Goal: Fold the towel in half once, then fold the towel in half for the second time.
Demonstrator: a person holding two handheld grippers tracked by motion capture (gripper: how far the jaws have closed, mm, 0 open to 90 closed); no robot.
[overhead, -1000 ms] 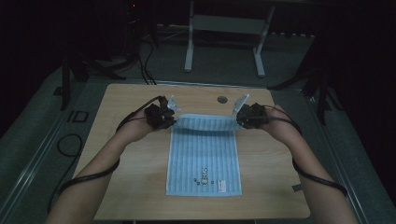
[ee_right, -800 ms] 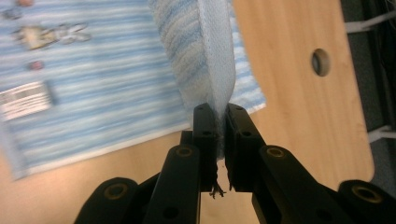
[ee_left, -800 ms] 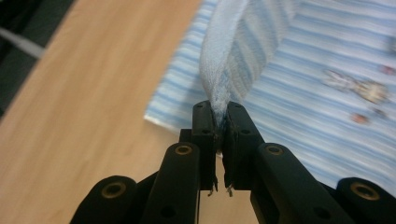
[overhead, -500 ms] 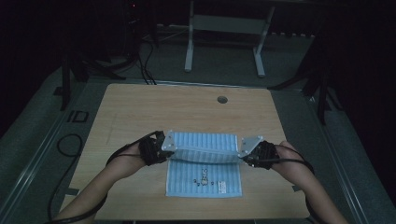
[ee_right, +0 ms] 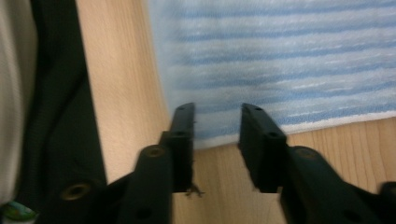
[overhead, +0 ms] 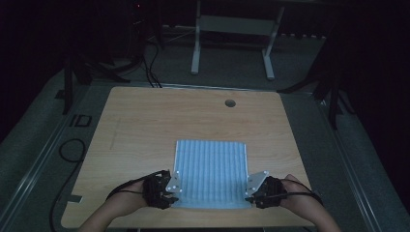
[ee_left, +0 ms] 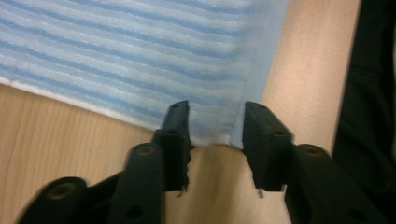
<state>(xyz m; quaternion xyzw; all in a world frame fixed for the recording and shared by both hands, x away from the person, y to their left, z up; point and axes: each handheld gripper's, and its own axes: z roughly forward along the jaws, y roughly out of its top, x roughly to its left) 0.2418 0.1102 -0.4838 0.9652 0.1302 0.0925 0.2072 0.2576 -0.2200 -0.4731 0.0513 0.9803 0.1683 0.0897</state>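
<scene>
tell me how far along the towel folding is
Done: the striped towel lies folded in half on the table, edges roughly matched at the near side. In hand: the left gripper and right gripper have just been opening, each astride a near corner. Left: possibly another fold.

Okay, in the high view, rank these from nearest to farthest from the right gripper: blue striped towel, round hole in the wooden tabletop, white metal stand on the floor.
From the right gripper:
1. Blue striped towel, corner between its open jaws.
2. Round hole in the wooden tabletop, near the table's far edge.
3. White metal stand, on the floor beyond the table.
</scene>
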